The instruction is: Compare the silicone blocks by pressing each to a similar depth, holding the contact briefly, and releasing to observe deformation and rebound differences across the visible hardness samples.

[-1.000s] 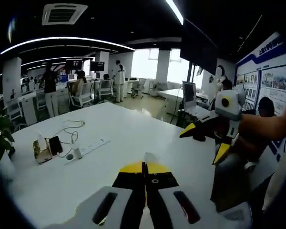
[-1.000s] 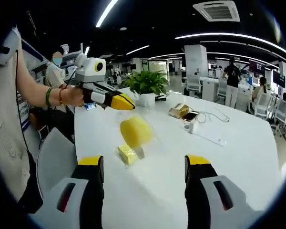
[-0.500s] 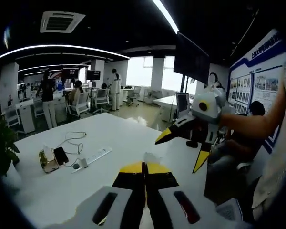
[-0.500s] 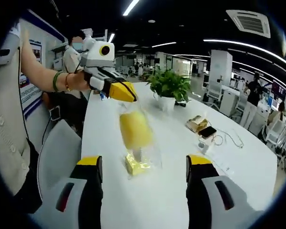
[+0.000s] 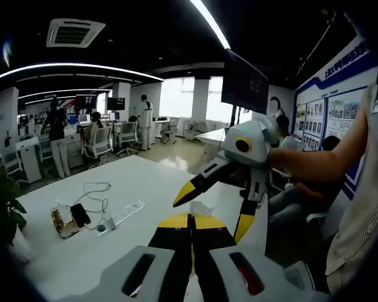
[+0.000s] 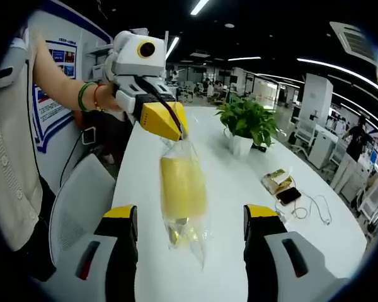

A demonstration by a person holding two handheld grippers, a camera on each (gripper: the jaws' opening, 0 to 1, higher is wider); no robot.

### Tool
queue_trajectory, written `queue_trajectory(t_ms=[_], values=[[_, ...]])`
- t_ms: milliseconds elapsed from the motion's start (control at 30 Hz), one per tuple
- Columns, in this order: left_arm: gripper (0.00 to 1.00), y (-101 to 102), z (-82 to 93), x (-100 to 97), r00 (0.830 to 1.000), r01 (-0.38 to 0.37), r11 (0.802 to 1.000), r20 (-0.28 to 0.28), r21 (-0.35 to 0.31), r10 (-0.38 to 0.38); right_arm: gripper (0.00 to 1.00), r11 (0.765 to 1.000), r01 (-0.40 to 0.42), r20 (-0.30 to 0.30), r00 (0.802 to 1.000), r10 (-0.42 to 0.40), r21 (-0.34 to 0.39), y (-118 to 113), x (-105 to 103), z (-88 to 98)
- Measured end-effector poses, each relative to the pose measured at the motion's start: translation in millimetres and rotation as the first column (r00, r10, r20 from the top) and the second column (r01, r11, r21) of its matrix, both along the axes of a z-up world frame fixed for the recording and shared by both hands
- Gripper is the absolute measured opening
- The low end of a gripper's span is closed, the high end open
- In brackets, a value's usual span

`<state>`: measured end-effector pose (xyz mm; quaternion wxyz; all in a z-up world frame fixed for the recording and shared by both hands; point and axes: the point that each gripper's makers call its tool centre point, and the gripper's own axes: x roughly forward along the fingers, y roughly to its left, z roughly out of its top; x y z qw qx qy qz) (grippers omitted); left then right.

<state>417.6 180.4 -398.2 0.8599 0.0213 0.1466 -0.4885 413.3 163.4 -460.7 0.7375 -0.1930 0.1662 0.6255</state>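
A clear plastic bag (image 6: 184, 217) hangs above the white table (image 6: 227, 264). It holds a large yellow silicone block (image 6: 183, 182), with a smaller yellow piece (image 6: 179, 234) below it. My left gripper (image 6: 169, 124) is shut on the bag's top edge, and a person's hand holds it. In the left gripper view, the left gripper (image 5: 190, 221) shows closed jaws with a scrap of the bag (image 5: 200, 207) sticking out. My right gripper (image 6: 190, 214) is open, its jaws on either side of the hanging bag without touching it. It enters the left gripper view as the right gripper (image 5: 214, 209), close to my left gripper's tips.
A potted plant (image 6: 249, 123), a phone (image 6: 288, 195) with a cable and a small gold box (image 6: 276, 179) sit on the table. A power strip (image 5: 123, 214) lies nearby. A grey chair (image 6: 82, 201) stands at the table's edge. People and desks fill the office behind.
My left gripper has lifted the bag off the table, so the blocks now hang upright. The right gripper has come closer, and the bag sits between its open jaws.
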Motion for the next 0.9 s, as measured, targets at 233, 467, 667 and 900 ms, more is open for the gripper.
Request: queue_trajectory(t_ms=[233, 467, 667, 900], values=[[0.00, -8, 3.8, 4.0, 1.000, 0.024, 1.000, 0.005, 0.012, -0.024, 0.63, 0.999, -0.048, -0.017, 0.999, 0.047, -0.020, 15, -2, -5.9], [0.00, -20, 6.9, 6.5, 0.999, 0.041, 0.999, 0.009, 0.004, -0.041, 0.62, 0.996, -0.076, -0.029, 0.997, 0.075, -0.037, 26, -2, -10.2], [0.00, -29, 11.1, 1.8, 0.997, 0.073, 0.997, 0.010, -0.006, -0.073, 0.56, 0.995, -0.088, -0.053, 0.995, 0.085, -0.054, 25, -2, -15.9], [0.00, -37, 17.2, -2.2, 0.995, 0.095, 0.995, 0.015, -0.021, -0.095, 0.36, 0.992, -0.103, -0.077, 0.992, 0.097, -0.074, 23, -3, -20.1]])
